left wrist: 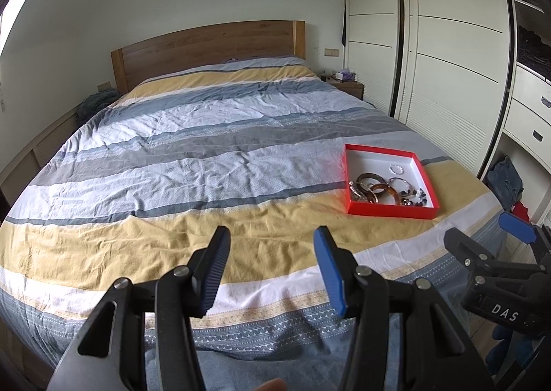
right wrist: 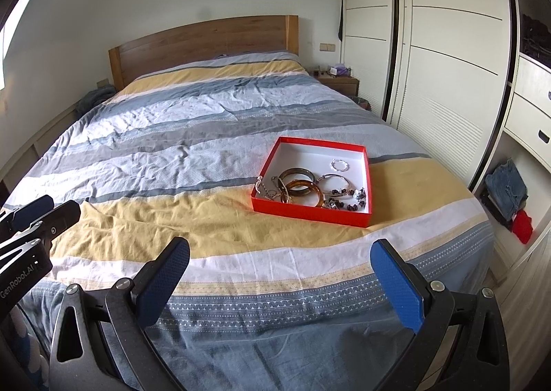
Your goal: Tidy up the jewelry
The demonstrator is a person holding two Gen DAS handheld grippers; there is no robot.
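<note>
Jaws on both the left gripper [left wrist: 272, 241] and right gripper [right wrist: 280, 253] stand released and empty. Bangles [right wrist: 303, 188] and beaded bracelets [right wrist: 347, 199] crowd the near end of the red tray [right wrist: 311, 213] on the bed [right wrist: 155, 229], right of centre. Best to approach from above and pinch 1 rim at a time.

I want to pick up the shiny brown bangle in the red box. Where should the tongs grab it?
Probably from above, pinching the amber bangle across its near rim. It leans on the other bangles, so that edge is raised. The red box wall blocks coming in from the side.
</note>
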